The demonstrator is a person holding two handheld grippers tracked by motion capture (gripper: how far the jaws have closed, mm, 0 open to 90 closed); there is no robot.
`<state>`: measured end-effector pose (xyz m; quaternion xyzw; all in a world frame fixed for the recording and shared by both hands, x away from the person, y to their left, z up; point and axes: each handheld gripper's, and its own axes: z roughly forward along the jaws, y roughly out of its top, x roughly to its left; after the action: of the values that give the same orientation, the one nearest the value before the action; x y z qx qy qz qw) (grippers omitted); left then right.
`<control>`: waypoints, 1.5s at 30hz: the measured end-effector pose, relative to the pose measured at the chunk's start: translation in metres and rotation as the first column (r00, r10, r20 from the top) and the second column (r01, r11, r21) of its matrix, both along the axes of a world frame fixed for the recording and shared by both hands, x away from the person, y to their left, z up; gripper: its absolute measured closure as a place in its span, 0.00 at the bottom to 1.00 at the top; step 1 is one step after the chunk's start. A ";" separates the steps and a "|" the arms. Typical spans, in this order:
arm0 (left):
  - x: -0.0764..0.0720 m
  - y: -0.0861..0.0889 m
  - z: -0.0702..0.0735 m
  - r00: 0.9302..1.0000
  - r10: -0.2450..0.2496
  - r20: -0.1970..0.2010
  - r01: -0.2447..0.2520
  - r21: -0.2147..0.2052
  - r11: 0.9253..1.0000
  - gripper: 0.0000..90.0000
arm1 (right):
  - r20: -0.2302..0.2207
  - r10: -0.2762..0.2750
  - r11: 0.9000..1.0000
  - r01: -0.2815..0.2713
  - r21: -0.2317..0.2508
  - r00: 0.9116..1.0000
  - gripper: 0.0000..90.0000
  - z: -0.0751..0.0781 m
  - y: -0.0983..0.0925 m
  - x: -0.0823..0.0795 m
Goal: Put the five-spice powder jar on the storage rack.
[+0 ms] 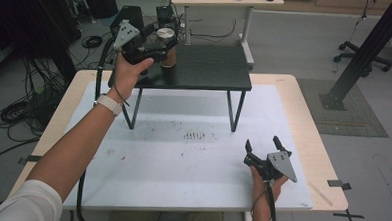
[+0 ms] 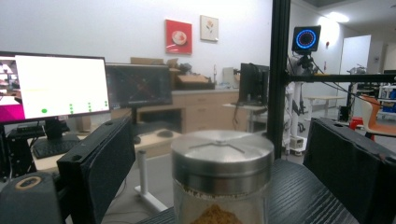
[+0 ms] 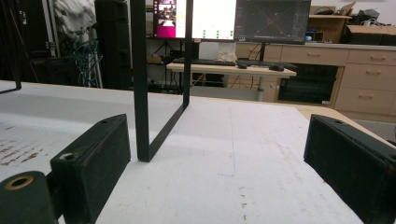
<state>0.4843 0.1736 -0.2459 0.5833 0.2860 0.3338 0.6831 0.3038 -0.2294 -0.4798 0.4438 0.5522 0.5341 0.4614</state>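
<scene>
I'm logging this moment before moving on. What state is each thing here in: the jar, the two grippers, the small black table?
Jar: upright on the small black table, metal lid on, brown powder inside.
Left gripper: open, jaws either side of the jar, pads clear of it.
Right gripper: open, nothing between the jaws, low over the white board.
Small black table: standing on the white board.

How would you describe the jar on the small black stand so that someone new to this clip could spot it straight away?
On the white-topped table stands a small black stand. The jar sits at the stand's far left corner, between the open jaws of the left gripper. It is a clear jar with a round brushed-metal lid and brown powder inside, the lone item on that stand.
</scene>
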 end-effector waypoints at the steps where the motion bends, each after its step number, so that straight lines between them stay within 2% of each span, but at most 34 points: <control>1: -0.001 0.001 0.001 1.000 0.000 0.003 0.000 -0.006 1.000 0.10 | -0.001 0.000 1.000 0.000 0.000 1.000 0.08 0.000 0.000 0.000; 5: -0.010 0.007 0.007 1.000 0.001 0.017 -0.001 -0.011 1.000 0.10 | 0.001 0.000 1.000 0.000 0.000 1.000 0.08 0.000 0.000 0.000; 10: -0.021 0.017 0.013 1.000 -0.003 0.015 0.003 -0.028 1.000 0.09 | 0.001 0.001 1.000 -0.001 0.000 1.000 0.08 0.000 0.000 0.000; 21: -0.052 0.032 0.019 0.999 0.000 0.038 0.001 -0.046 0.999 0.00 | 0.003 0.001 1.000 -0.001 0.001 1.000 0.08 0.000 0.000 0.000; 27: -0.070 0.043 0.015 1.000 -0.012 0.023 0.013 -0.065 0.998 0.00 | 0.002 0.000 1.000 0.000 0.000 1.000 0.08 0.000 0.000 0.000; 32: -0.084 0.059 0.007 1.000 -0.002 0.014 0.004 -0.102 0.995 0.01 | 0.002 0.000 1.000 0.000 -0.001 1.000 0.08 0.000 0.000 0.000; 36: -0.092 0.072 -0.001 0.999 0.023 0.030 -0.020 -0.090 0.996 0.01 | 0.002 0.000 1.000 0.000 -0.003 1.000 0.08 0.000 0.000 0.000; 45: -0.110 0.096 -0.016 0.998 0.029 0.051 -0.023 -0.103 0.994 0.01 | -0.001 -0.002 1.000 0.002 -0.003 1.000 0.08 0.000 0.000 0.000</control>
<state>0.3746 0.2692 -0.2616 0.5346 0.2923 0.3428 0.7150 0.3039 -0.2292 -0.4796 0.4440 0.5528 0.5326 0.4622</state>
